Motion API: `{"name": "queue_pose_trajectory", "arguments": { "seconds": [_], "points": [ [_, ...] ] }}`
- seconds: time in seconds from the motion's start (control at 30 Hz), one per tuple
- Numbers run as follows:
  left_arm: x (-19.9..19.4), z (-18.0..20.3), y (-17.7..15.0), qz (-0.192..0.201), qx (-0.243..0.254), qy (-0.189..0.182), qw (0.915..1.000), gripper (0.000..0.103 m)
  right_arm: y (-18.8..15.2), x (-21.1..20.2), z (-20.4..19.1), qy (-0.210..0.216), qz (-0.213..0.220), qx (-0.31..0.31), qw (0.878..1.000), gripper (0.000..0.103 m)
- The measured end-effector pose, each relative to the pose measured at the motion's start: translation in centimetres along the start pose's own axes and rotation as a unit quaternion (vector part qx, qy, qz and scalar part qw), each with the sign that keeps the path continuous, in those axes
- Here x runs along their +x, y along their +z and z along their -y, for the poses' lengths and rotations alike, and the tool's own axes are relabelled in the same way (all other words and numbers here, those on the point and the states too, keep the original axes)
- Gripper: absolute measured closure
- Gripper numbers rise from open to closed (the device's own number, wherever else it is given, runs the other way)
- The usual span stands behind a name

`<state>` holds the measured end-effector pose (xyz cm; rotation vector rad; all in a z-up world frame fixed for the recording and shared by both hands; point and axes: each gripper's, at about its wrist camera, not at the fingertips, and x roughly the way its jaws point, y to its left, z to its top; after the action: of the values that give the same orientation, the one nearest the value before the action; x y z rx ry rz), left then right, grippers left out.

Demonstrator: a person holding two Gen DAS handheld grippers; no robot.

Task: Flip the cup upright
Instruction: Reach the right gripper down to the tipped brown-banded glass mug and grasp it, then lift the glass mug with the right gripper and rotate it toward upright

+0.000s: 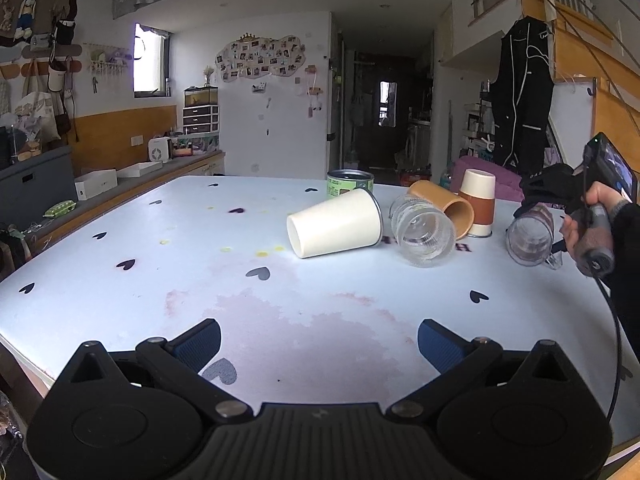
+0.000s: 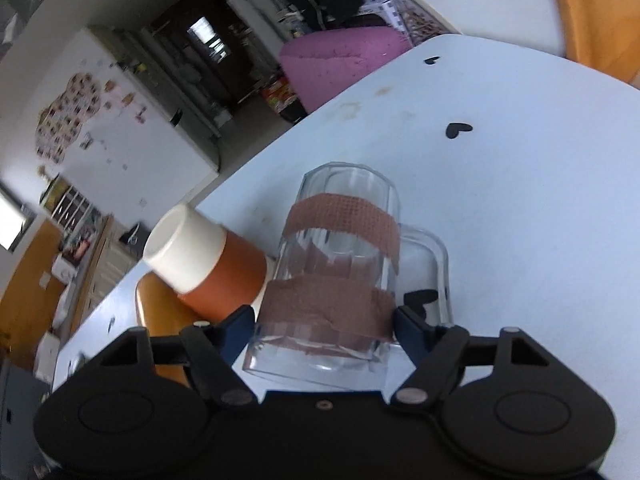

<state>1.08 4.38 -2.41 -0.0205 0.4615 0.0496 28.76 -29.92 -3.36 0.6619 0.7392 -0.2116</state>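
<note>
A clear glass mug (image 2: 340, 248) wrapped with brown tape bands sits between the blue fingers of my right gripper (image 2: 324, 320), which is shut on its body near the rim. In the left wrist view the same mug (image 1: 530, 236) is tilted on its side at the table's right edge, mouth facing the camera. A hand holds the right gripper (image 1: 560, 244) behind it. I cannot tell whether the mug touches the table. My left gripper (image 1: 318, 338) stands open low over the near table, with nothing between its fingers.
On the pale blue heart-print table (image 1: 160, 280) lie a cream cup (image 1: 336, 224), a ribbed glass (image 1: 422, 232) and a tan cup (image 1: 444, 206), all on their sides. A white-and-brown cup (image 1: 478, 204) stands upside down. A green tin (image 1: 350, 184) stands behind.
</note>
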Motion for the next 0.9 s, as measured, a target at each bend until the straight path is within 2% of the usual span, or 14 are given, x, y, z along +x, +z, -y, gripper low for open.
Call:
{"name": "queue_pose_trajectory", "arguments": {
  "seconds": [0.13, 0.3, 0.67, 0.77, 0.9],
  "points": [
    [-0.2, 0.1, 0.1, 0.001, -0.003, -0.006, 1.0, 0.0, -1.5, -2.1, 0.8, 0.025, -0.027, -0.036, 0.999, 0.027],
    [-0.3, 0.9, 0.1, -0.002, -0.002, -0.015, 0.9999, 0.0, -4.7, -6.0, 2.1, 0.064, -0.063, -0.104, 0.991, 0.027],
    [-0.7, 3.2, 0.2, 0.0, 0.007, -0.051, 0.9987, 0.0, -11.7, -15.0, 4.7, 0.123, -0.122, -0.224, 0.959, 0.027],
    [-0.3, 3.8, 0.8, 0.003, 0.005, -0.077, 0.997, 0.0, -12.8, -16.4, 4.7, 0.135, -0.135, -0.252, 0.949, 0.027],
    [2.1, 5.2, 3.0, -0.021, 0.006, -0.144, 0.9894, 0.0, -13.3, -17.0, 4.2, 0.136, -0.141, -0.293, 0.936, 0.026]
  ]
}}
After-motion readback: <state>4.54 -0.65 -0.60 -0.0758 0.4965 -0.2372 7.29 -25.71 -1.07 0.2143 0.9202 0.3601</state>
